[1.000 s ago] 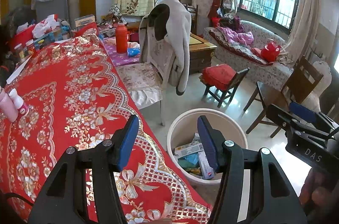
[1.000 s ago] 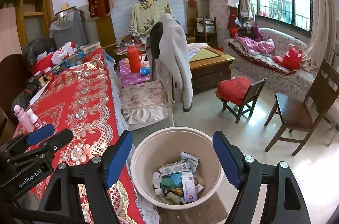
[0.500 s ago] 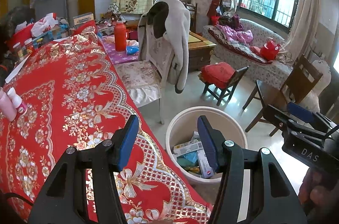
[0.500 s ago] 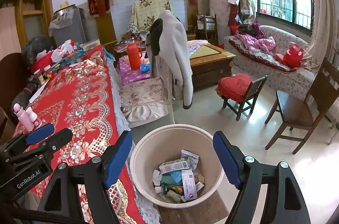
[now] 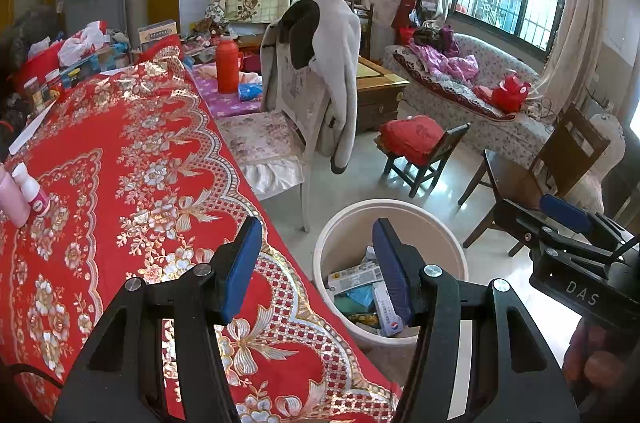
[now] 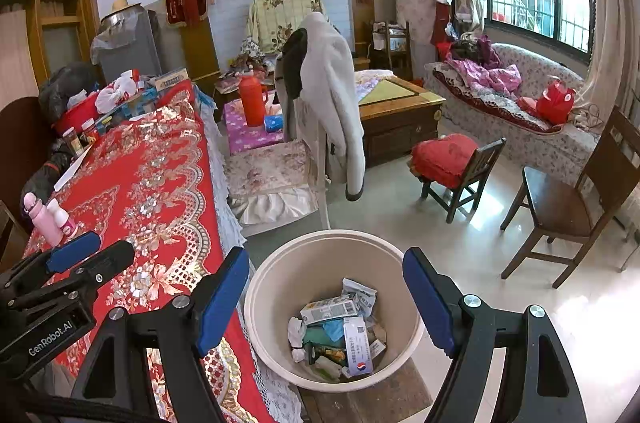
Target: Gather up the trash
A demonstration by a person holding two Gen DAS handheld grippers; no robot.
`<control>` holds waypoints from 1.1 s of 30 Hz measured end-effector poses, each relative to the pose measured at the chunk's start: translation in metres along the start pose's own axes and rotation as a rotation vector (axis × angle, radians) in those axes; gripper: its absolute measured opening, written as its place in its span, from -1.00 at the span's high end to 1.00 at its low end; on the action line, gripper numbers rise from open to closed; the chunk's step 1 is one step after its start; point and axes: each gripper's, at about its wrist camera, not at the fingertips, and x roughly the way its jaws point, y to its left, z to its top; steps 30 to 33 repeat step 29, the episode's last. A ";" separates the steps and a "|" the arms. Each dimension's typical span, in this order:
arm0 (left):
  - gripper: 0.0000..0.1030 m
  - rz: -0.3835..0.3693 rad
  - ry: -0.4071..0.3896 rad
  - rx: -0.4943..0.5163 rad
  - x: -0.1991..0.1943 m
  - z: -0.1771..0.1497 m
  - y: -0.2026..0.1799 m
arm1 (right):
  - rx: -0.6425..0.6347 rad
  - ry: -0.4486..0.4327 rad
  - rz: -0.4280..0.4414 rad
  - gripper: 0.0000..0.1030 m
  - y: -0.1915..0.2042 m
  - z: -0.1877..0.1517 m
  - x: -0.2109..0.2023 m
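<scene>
A beige trash bin (image 6: 320, 255) stands on the floor beside the table, holding several boxes and wrappers (image 6: 340, 331). It also shows in the left wrist view (image 5: 352, 219). My right gripper (image 6: 326, 293) is open and empty, above the bin. My left gripper (image 5: 316, 263) is open and empty, over the table's edge next to the bin. Each gripper shows in the other's view: the right one (image 5: 576, 235) and the left one (image 6: 68, 263).
A table with a red and gold cloth (image 5: 104, 159) lies to the left. Two pink bottles (image 6: 50, 219) stand near its left edge; boxes and bags (image 5: 84, 51) crowd its far end. A chair with a grey coat (image 5: 320, 71), small wooden chairs (image 6: 460, 167) and a sofa (image 6: 520, 103) stand around.
Both views have shifted slightly; the bin sits a little lower and nearer in the frames. Both grippers stay open and empty.
</scene>
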 end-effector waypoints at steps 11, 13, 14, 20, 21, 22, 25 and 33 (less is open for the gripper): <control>-0.09 0.000 0.001 -0.003 0.000 0.001 0.000 | 0.003 0.010 -0.006 -0.50 -0.002 -0.001 0.006; -0.09 0.000 0.001 -0.002 0.000 0.001 0.001 | 0.002 0.010 -0.004 -0.51 -0.002 -0.001 0.006; -0.09 0.000 0.001 -0.001 0.000 0.001 0.001 | 0.002 0.010 -0.006 -0.51 -0.002 -0.001 0.006; -0.09 -0.008 0.004 -0.003 0.000 0.001 -0.001 | 0.001 0.018 -0.007 -0.51 -0.004 -0.001 0.009; -0.09 -0.013 0.004 -0.002 0.000 -0.001 -0.002 | 0.000 0.020 -0.007 -0.51 -0.003 -0.002 0.009; -0.09 -0.019 0.003 -0.002 0.000 -0.002 -0.002 | 0.001 0.020 -0.007 -0.51 -0.003 -0.002 0.009; -0.09 -0.029 0.008 -0.008 0.002 -0.007 -0.002 | -0.003 0.024 -0.006 -0.51 -0.004 -0.004 0.010; -0.09 -0.015 0.028 -0.025 0.002 -0.010 0.008 | -0.017 0.041 0.000 -0.51 -0.002 -0.004 0.016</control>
